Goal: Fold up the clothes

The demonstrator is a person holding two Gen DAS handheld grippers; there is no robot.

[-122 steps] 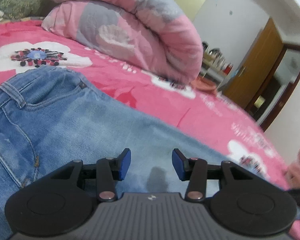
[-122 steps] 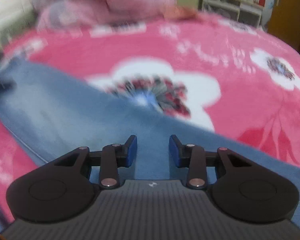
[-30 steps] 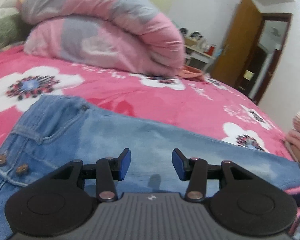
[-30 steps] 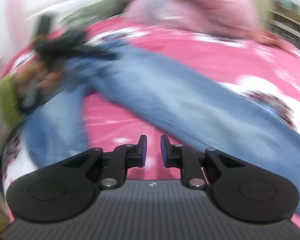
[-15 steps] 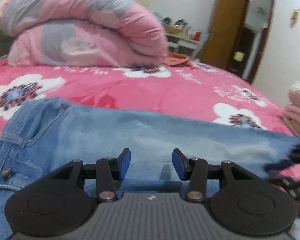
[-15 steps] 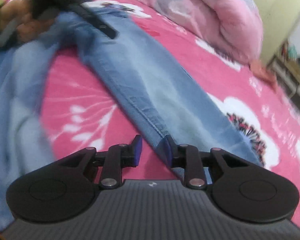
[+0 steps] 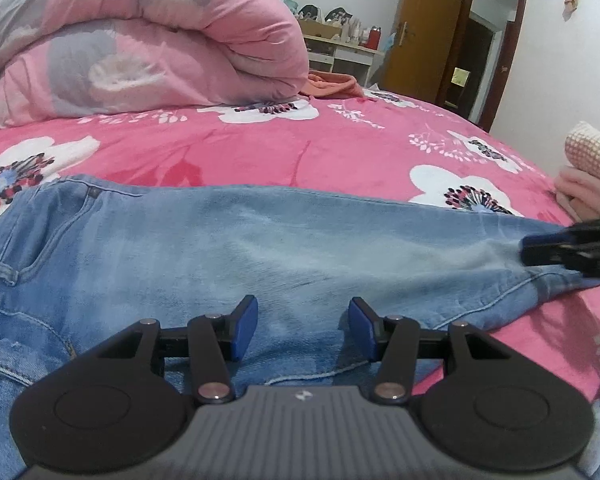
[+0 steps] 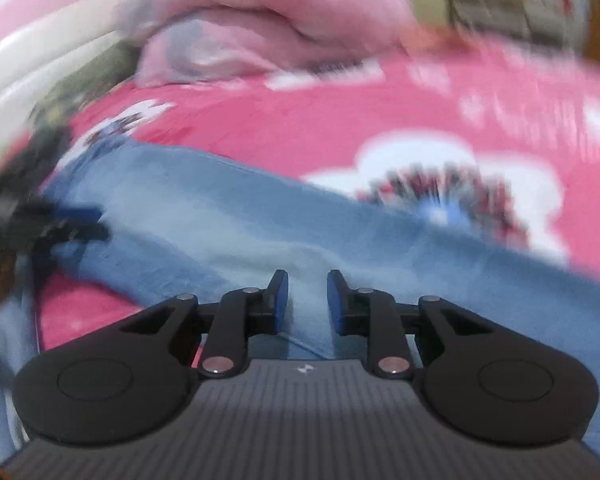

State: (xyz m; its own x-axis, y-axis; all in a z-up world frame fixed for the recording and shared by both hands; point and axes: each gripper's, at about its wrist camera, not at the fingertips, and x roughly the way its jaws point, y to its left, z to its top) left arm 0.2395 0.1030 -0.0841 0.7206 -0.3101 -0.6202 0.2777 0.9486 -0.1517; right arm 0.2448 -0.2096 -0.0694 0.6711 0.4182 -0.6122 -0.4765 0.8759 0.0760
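Observation:
Light blue jeans lie spread across the pink flowered bed, waistband to the left and one leg running right. My left gripper hovers open just over the thigh, nothing between its blue pads. At the far end of that leg my right gripper pinches the cloth near the hem, which bunches and lifts there. The right wrist view is blurred: the right gripper has its pads close together with denim between them, and the left gripper shows dark at the left edge.
A rolled pink and grey quilt fills the back of the bed. An orange cloth lies behind it. A person's knit sleeve is at the right edge. A wooden door and a cluttered shelf stand beyond.
The right gripper swung in to the leg's hem end and narrowed onto the denim edge, and is still moving fast. The left gripper stayed open over the thigh, turning slightly right.

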